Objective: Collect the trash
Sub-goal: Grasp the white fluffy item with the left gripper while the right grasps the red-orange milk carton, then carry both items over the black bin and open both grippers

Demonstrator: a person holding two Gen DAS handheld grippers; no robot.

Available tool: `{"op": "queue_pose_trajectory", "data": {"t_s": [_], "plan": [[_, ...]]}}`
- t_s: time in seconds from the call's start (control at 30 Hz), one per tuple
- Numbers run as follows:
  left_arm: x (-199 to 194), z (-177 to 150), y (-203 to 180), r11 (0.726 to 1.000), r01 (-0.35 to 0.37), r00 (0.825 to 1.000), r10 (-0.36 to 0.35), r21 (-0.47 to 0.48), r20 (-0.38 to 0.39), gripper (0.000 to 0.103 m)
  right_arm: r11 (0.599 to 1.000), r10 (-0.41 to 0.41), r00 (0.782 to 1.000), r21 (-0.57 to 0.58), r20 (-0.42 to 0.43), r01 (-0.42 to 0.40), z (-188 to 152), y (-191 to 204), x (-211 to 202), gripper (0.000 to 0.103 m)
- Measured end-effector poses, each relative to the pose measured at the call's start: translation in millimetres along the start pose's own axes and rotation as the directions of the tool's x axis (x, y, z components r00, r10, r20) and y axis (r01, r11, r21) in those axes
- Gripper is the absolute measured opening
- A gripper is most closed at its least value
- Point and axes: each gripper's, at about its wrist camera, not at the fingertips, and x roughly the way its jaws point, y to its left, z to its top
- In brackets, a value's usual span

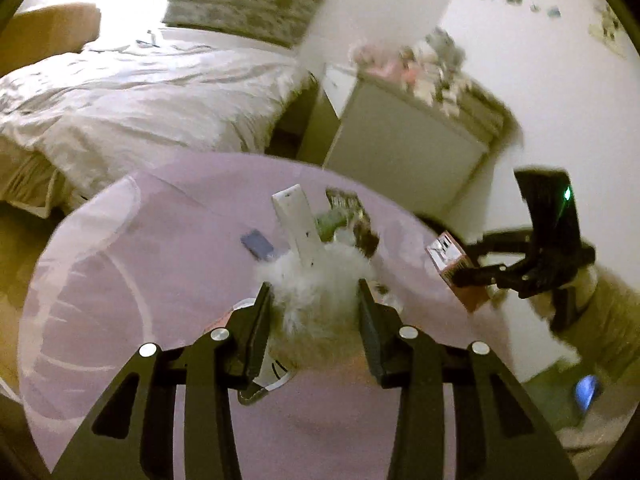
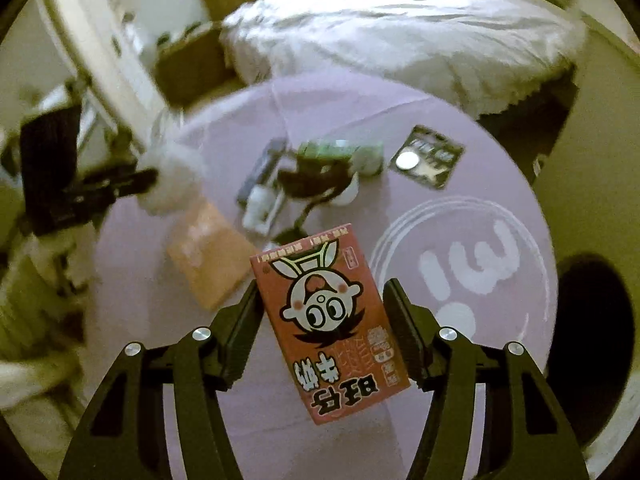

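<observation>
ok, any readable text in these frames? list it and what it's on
"旺仔牛奶", upside down in the right wrist view, on the red carton between the right gripper's fingers.
Small print along the carton's edges: too small to read.
White logo on the purple table: stylised shapes, not legible.
Dark packet and the other table clutter: blurred, unreadable.

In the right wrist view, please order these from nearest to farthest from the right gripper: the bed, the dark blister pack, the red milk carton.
1. Red milk carton: between the fingers of the right gripper.
2. Dark blister pack: on the table, ahead and to the right.
3. Bed: beyond the table, at the top.
</observation>
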Motion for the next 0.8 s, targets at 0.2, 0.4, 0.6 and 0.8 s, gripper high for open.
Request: {"op": "queue_pose_trajectory", "data": {"t_s": [0.2, 0.4, 0.6, 0.8], "plan": [[-12, 32, -37, 0.999, 0.034, 0.997, -0.036, 0.033, 0.065, 0.04, 0.983, -0.001, 0.982, 0.179, 0.187, -0.034, 14, -31, -58, 0.061], [14, 67, -96, 0.985, 0.147, 0.984, -0.155, 0.089, 0.087, 0.04, 0.948, -0.071, 0.947, 0.315, 0.314, -0.033, 15, -71, -105, 0.06], [66, 88, -158, 0.956, 0.251, 0.965, -0.259, 0.149, 0.039, 0.04, 0.893, -0.147, 0.928, 0.449, 0.342, -0.024, -6, -124, -132, 0.06], [134, 88, -204, 0.933, 0.339, 0.941, -0.333, 0.124, -0.061, 0.04, 0.823, -0.237, 0.909, 0.569, 0.342, 0.0, -36, -179, -144, 0.06]]}}
